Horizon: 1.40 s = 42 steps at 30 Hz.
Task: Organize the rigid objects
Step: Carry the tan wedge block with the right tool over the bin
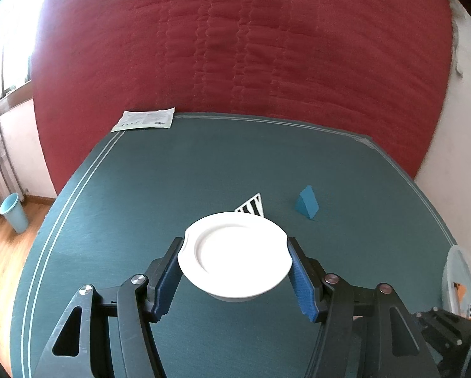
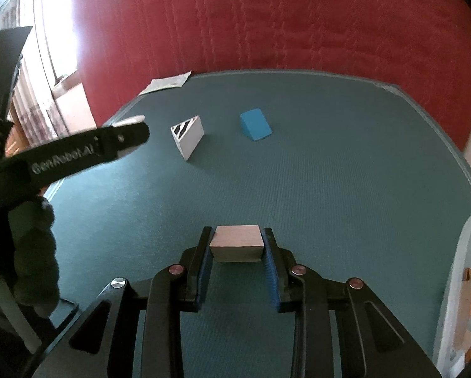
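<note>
Clamped between the right hand-held gripper's (image 2: 237,245) pads sits a tan block (image 2: 237,243), seemingly just off the green surface (image 2: 345,189). Left hand-held gripper (image 1: 234,260) grips a white plate (image 1: 234,256) by its rim; beyond lie a striped wedge (image 2: 187,135) and blue wedge (image 2: 255,124).

- One white plate (image 1: 234,256), round with a raised rim.
- One plain wooden block (image 2: 237,243).
- One blue wedge block (image 2: 255,124), out on the green table mat (image 2: 345,173).
- One white wedge block (image 2: 187,137) with black stripes on its end face, just beside the blue one.
- One printed paper sheet (image 1: 144,120), at the mat's far left corner.
- One clear plastic bin (image 2: 465,271), at the mat's right edge.
- One light blue wastebasket (image 1: 14,212), on the floor.
</note>
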{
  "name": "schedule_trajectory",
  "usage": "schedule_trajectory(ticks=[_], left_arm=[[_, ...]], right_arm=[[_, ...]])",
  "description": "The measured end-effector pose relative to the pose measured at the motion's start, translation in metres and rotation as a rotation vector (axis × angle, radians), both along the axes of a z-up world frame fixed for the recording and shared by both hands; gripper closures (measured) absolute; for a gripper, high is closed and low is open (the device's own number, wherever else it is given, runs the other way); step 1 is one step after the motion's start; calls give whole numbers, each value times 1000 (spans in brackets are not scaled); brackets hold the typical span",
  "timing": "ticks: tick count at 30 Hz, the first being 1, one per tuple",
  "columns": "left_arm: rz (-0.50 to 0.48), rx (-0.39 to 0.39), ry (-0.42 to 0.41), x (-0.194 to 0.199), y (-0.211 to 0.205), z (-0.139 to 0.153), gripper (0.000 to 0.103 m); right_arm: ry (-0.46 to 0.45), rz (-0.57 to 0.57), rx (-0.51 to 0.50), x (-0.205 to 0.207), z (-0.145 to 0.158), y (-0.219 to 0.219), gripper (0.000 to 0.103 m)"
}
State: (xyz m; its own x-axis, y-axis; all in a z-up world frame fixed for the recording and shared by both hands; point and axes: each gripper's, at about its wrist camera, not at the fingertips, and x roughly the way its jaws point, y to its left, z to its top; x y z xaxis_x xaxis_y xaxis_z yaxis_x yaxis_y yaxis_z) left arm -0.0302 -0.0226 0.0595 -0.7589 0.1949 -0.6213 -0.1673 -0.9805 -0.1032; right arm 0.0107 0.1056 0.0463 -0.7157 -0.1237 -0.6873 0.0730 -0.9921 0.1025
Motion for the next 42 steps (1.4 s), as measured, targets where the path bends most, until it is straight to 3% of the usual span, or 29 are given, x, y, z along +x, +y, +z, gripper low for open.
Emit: schedule_trajectory(ticks=[12, 24, 42], left_arm=[[-38, -25, 14, 8, 12, -1, 38], [-69, -67, 29, 16, 34, -4, 38], [-129, -136, 57, 27, 64, -9, 38]], right_arm=[[39, -62, 1, 32, 20, 24, 72], [70, -203, 14, 64, 34, 70, 72], [91, -359, 33, 103, 38, 124, 72]])
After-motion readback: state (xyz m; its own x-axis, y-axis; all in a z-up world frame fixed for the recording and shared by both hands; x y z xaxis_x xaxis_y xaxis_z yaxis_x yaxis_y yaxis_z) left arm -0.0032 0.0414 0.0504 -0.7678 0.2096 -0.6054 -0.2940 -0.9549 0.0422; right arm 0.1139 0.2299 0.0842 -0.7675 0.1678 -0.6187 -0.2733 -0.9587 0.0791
